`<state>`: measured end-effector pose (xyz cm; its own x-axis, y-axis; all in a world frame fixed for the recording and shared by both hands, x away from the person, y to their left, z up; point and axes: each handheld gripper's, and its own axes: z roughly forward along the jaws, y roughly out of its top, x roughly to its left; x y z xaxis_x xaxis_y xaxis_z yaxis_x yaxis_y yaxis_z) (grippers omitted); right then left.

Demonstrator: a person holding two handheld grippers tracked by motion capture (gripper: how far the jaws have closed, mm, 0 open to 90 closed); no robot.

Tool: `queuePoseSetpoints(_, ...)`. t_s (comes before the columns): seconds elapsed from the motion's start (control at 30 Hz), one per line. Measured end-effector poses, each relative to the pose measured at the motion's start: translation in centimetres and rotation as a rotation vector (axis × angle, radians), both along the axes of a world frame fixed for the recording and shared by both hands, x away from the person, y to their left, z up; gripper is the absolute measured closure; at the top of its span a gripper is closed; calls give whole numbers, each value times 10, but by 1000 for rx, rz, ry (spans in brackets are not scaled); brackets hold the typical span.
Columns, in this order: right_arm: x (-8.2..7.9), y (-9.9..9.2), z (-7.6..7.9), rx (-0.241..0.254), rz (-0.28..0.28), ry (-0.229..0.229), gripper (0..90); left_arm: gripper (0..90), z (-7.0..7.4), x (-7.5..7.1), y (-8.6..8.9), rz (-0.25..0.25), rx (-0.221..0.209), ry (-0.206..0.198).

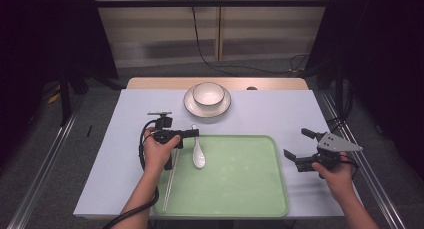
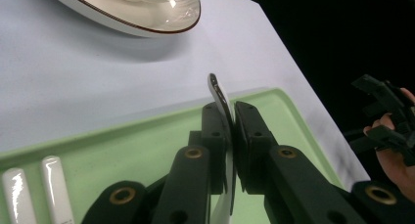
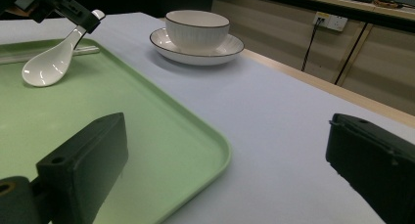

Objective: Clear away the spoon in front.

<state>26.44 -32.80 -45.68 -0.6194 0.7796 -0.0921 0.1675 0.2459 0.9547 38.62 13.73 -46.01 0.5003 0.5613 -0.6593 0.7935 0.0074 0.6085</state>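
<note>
The white ceramic spoon (image 1: 198, 152) lies with its bowl resting on the green tray (image 1: 240, 189), near the tray's far left corner, while its handle rises toward the left gripper (image 1: 194, 133). In the left gripper view the handle's thin edge (image 2: 221, 99) stands clamped between the two black jaws, its tip poking out just beyond them. The right gripper view shows the same from the side: spoon bowl (image 3: 46, 67) down on the tray, handle tilted up into the jaws.

The person's left hand (image 1: 159, 151) comes in from the bottom of the high view, the forearm angled up across the tray's left edge, the gripper pointing level to the right. A pair of chopsticks (image 1: 171, 181) lies along the tray's left side, under that hand.

The right gripper (image 1: 299, 150) hangs over the blue tablecloth (image 1: 125, 154) just beside the tray's right edge, well apart from the spoon, held in the right hand (image 1: 340, 176). Its jaws stand wide with nothing between them.

A white bowl (image 1: 208, 94) sits on a plate (image 1: 191, 107) beyond the tray, near the far edge of the table.
</note>
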Motion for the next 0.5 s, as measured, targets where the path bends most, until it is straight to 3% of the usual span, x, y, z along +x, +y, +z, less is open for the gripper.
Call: queuePoseSetpoints(0.5,1,0,-1,-9,6,-2,16,832,-3,-7,1,-24,5,9)
